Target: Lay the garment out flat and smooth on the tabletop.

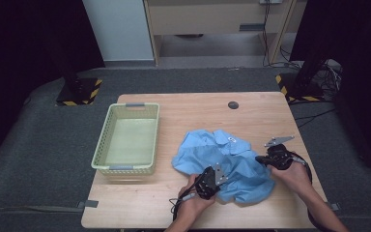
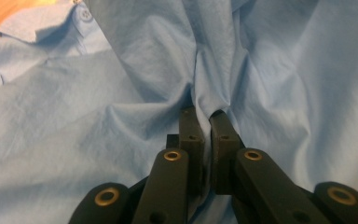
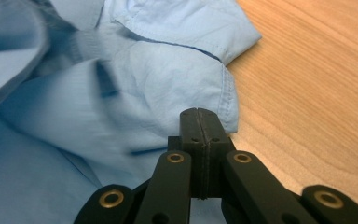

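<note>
Two black hand-held grippers work a crumpled light-blue cotton shirt [image 1: 227,162] that lies on the right half of the pale wooden desk [image 1: 183,113], with an empty pale-green plastic basket [image 1: 107,141] standing apart at its left. Nearer the person, the left gripper [image 2: 204,122] has its fingers pinched on a raised fold of the cloth, which puckers and fans out from the tips. Farther right, the right gripper [image 3: 199,122] has its fingers pressed fully together at the hemmed edge near the shirt's side; whether cloth is caught between them cannot be told. To lift or spread the shirt well, both pinches should probably hold firm while the hands move apart evenly, keeping the fabric from slipping.
</note>
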